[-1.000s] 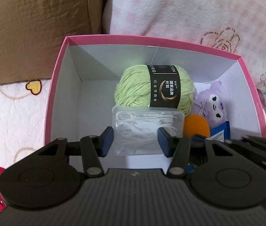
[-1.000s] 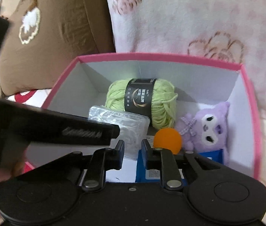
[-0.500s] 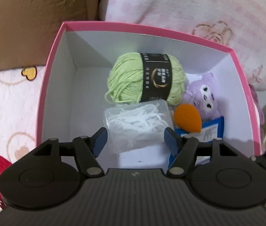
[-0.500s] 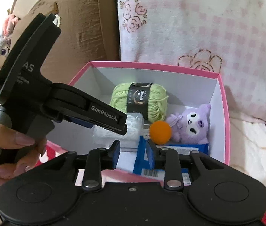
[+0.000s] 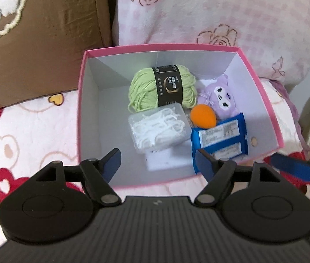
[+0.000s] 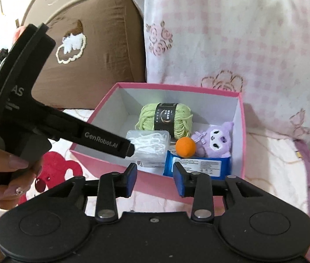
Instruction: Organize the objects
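- The left gripper (image 5: 156,161) hangs above the near edge of the pink box (image 5: 262,92); its tongs are spreading and nothing is between them.
- The right gripper (image 6: 155,178) is just outside the near wall of the box; its tongs are also spreading, with a smaller gap, and they pinch nothing.
- All the task's things lie inside the box: the green yarn (image 5: 161,87) by the far wall, the clear case of white picks (image 5: 158,129) in the middle, the orange ball (image 5: 203,116) and the purple plush (image 5: 220,97) toward the right wall, and the blue packet (image 5: 219,139) at the near right corner.
- Risk: the box stands on a soft printed blanket (image 5: 23,135), so I think a finger that catches the near rim can tip or slide it.
- Risk: the blue packet leans on the near wall, and a low pass of the right gripper may drag it out.
- Risk: the two grippers are near each other at the near right corner, and they may knock together.
- Only the left wrist view shows the bare floor on the left side of the box and a small round spot on the right wall.
- Only the right wrist view shows the person's hand (image 6: 6,171) on the left gripper's handle, and the outside of the near wall.
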### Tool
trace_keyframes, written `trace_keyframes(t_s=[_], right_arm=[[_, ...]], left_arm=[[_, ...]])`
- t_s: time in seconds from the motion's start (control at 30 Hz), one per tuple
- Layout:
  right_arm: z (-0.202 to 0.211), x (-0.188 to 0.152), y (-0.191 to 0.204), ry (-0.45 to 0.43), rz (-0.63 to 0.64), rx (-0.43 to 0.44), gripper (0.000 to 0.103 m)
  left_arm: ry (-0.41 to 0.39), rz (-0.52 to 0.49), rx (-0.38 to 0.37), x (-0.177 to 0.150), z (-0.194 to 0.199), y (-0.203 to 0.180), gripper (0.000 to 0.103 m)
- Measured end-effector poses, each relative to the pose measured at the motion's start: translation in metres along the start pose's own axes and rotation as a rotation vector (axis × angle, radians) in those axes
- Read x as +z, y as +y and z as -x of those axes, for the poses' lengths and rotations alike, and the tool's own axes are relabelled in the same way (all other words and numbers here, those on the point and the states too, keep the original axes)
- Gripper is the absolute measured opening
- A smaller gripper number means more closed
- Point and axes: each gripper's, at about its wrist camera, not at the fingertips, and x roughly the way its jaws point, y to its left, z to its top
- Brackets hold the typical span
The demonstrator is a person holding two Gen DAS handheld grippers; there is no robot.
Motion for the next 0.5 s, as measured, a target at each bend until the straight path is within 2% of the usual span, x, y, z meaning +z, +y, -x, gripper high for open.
trace_keyframes(t_s=[0.17, 0.4, 0.5], right_arm=[[0.027, -0.002, 0.005, -0.016, 0.011, 0.000, 0.046], [0.062, -0.006, 0.003, -0.036, -0.036, 0.014, 0.048], [0.076, -0.011, 0.006, -0.044, -0.029, -0.001, 0.050]], left_arm=[[-0.007, -0.030, 0.046, -0.018, 0.022, -0.011, 0.075], [-0.040, -0.014, 0.031, -0.046, 0.056, -0.021, 0.082], [-0.060, -0.025, 0.072, -0.058, 0.068, -0.025, 0.083]])
